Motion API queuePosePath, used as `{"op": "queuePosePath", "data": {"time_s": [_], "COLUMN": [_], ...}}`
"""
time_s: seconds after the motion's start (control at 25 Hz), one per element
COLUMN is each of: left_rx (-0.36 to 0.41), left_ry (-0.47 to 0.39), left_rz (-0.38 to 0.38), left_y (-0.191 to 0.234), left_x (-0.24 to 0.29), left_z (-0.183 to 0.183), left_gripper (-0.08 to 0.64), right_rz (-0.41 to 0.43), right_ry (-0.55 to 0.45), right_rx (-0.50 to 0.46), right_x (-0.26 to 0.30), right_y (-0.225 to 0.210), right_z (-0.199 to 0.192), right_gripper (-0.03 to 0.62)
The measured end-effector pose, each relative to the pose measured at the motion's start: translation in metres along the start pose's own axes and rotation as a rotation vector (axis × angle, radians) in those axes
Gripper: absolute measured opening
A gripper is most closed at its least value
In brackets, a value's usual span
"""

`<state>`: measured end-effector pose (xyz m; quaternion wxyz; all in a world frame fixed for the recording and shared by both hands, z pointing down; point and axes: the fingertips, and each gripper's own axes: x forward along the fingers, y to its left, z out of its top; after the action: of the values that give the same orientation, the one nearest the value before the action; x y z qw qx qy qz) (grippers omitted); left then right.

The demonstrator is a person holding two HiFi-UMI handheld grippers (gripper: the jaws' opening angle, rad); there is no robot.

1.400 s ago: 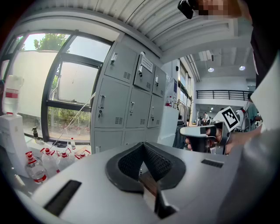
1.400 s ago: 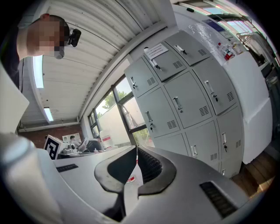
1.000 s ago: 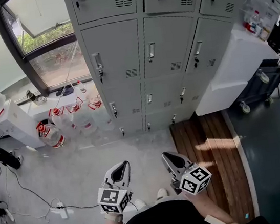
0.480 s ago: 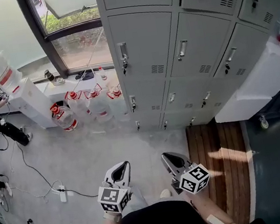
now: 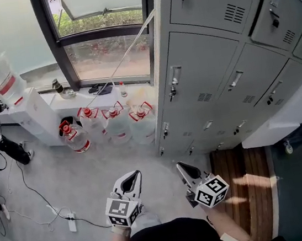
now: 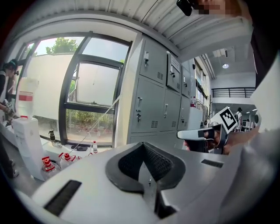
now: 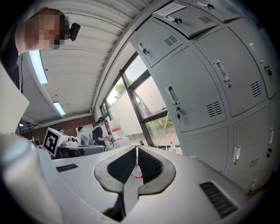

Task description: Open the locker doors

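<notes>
Lockers [image 5: 212, 80] have swung rightward and nearer in the head view, doors all shut beside the window [image 5: 109, 50]; left tool [image 5: 130, 177] and right tool [image 5: 182, 168] ride low, jaws together and empty, since no handle [image 5: 174, 77] seems within reach.

The locker doors [image 5: 209, 61] are plain grey metal, stacked in rows and columns, and every one I can see sits shut. Each has an upright handle [image 5: 176, 76] near its left edge and a slotted vent [image 5: 204, 97] low on the right. A key [image 5: 172, 92] hangs under some handles.
</notes>
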<state>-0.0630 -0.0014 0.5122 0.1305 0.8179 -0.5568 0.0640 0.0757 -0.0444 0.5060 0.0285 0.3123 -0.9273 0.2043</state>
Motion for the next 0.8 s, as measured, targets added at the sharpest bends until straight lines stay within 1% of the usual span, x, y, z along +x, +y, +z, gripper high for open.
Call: {"op": "queuePosePath", "data": {"time_s": [0.12, 0.2, 0.32, 0.4, 0.52, 0.6, 0.68, 0.8], "left_rx": [0.017, 0.015, 0.003, 0.012, 0.049, 0.053, 0.058, 0.087], "left_ry": [-0.012, -0.021, -0.038, -0.044, -0.062, -0.083, -0.100, -0.121], "left_rz": [-0.008, -0.005, -0.008, -0.020, -0.052, -0.075, -0.100, -0.146], "left_y": [0.056, 0.090, 0.131, 0.151, 0.167, 0.172, 0.171, 0.158], "left_x": [0.000, -0.001, -0.004, -0.002, 0.006, 0.017, 0.030, 0.053], "left_z": [0.014, 0.024, 0.035, 0.043, 0.060, 0.075, 0.091, 0.117], "left_gripper": [0.017, 0.017, 0.017, 0.017, 0.017, 0.017, 0.017, 0.017], "right_rz": [-0.003, -0.005, -0.009, -0.017, -0.039, -0.055, -0.081, -0.136], "right_ry": [-0.014, -0.018, -0.021, -0.031, -0.054, -0.078, -0.109, -0.173], "right_rx": [-0.012, -0.020, -0.036, -0.053, -0.092, -0.117, -0.140, -0.165], "right_x": [0.055, 0.087, 0.127, 0.149, 0.170, 0.178, 0.178, 0.170], "right_y": [0.018, 0.029, 0.043, 0.050, 0.053, 0.051, 0.044, 0.027], "right_z": [0.016, 0.024, 0.032, 0.040, 0.063, 0.084, 0.108, 0.149], "right_gripper": [0.037, 0.037, 0.037, 0.037, 0.037, 0.037, 0.037, 0.038]}}
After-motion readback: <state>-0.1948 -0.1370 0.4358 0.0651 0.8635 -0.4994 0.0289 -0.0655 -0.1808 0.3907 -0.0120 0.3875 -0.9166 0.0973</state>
